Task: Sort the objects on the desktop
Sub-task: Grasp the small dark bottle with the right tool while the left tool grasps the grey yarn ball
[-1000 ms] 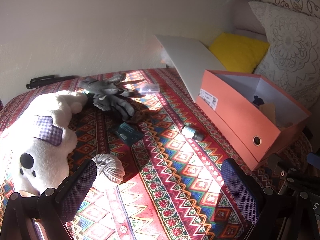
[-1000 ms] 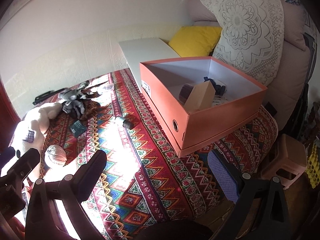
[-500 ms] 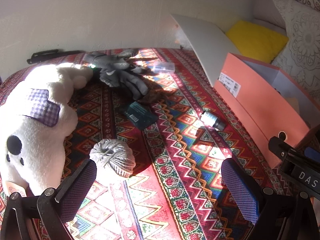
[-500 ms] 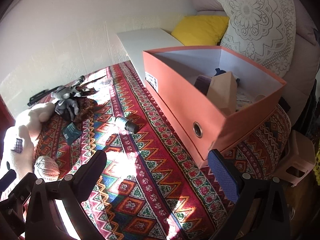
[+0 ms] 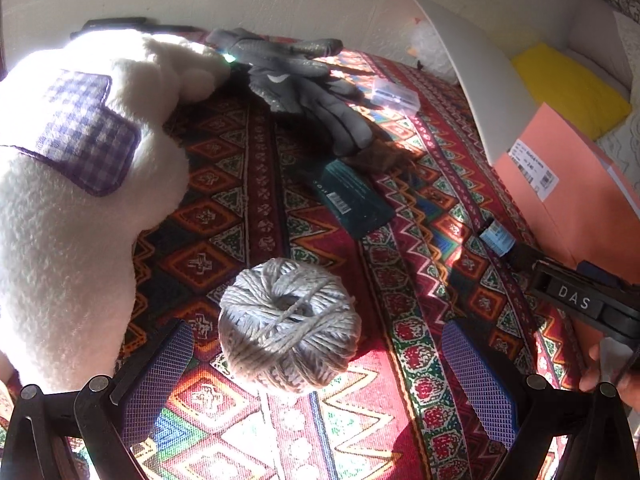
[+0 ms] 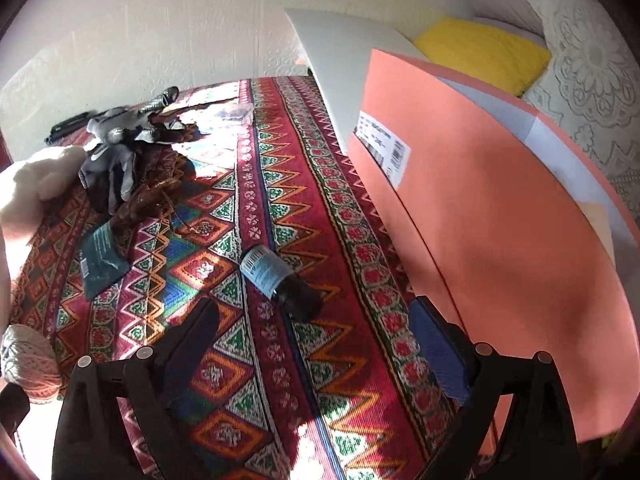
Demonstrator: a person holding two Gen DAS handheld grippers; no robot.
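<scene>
A grey ball of twine (image 5: 289, 326) lies on the patterned cloth between the blue pads of my left gripper (image 5: 316, 354), which is open and close around it without touching. A small dark bottle with a blue label (image 6: 280, 282) lies on its side just ahead of my right gripper (image 6: 316, 332), also open. The same bottle (image 5: 506, 242) shows in the left wrist view beside the right gripper's body (image 5: 580, 300). Grey gloves (image 5: 304, 84), a dark teal packet (image 5: 352, 200), a clear plastic case (image 5: 394, 96) and a white plush toy (image 5: 72, 176) lie further back. The orange box (image 6: 500, 220) stands at the right.
The box's white lid (image 6: 340, 64) leans against the wall behind it. A yellow cushion (image 6: 484, 52) and a lace pillow (image 6: 592, 64) lie beyond the box. A black object (image 5: 116, 24) rests along the wall behind the plush toy. A hand (image 5: 608, 372) holds the right gripper.
Both grippers have moved forward and down toward the cloth. The left one has closed in on the twine ball, the right one on the small bottle. Both stay open.
</scene>
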